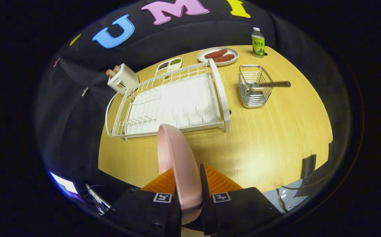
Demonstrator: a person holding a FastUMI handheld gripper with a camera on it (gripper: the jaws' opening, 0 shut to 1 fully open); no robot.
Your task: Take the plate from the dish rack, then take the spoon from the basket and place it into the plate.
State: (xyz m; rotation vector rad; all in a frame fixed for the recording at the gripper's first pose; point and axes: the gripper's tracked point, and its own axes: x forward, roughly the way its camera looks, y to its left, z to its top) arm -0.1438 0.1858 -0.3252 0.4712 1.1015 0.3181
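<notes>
Gripping one pink plate edge-on, claw closed; one spoon in one basket.

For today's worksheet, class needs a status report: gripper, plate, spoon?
Gripper shut on round pink plate, held edge-on. Dark-handled spoon in wire basket. Table ahead open.

Staged kitchen corner inside a recording booth: round wooden table against black cloth wall, white dish rack, wire cutlery basket, toaster, plate of sausages, drink bottle.
</notes>
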